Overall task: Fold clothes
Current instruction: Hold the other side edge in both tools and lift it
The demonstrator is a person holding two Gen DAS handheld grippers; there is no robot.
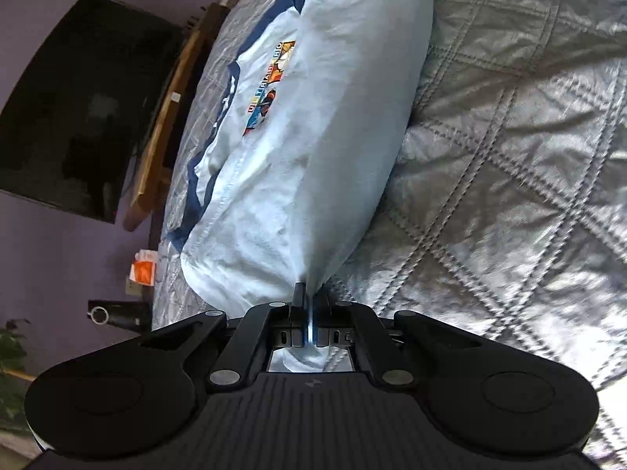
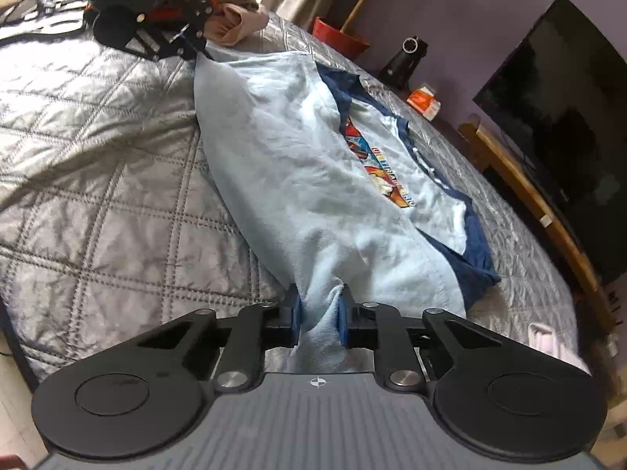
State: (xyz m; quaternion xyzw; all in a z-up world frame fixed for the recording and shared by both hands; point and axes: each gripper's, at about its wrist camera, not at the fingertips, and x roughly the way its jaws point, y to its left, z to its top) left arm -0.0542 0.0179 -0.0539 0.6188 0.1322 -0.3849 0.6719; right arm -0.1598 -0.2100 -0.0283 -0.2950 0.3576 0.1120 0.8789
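Pale-blue shirt [image 1: 313, 137] lies on the quilted bed [image 1: 509, 156]; my left gripper [image 1: 309, 305] is clamped on its edge. Right wrist view: my right gripper [image 2: 318, 313] pinches bunched cloth, one side drawn over the print; folds remain.

Two wrist cameras face each other along one pale blue shirt [image 1: 313, 137] stretched over a silver quilted bed [image 1: 509, 156].

The left wrist view looks forward over the left gripper [image 1: 309, 297], very close to the pinched hem, down the garment's length, with the television [image 1: 78, 105] at its left edge. The right wrist view looks over the right gripper [image 2: 318, 313] from the opposite end, equally close, with the television at its right; the left gripper shows at its far top left. Both views share the shirt, its printed graphic [image 2: 386, 170], the quilt and the purple wall [image 2: 450, 19].
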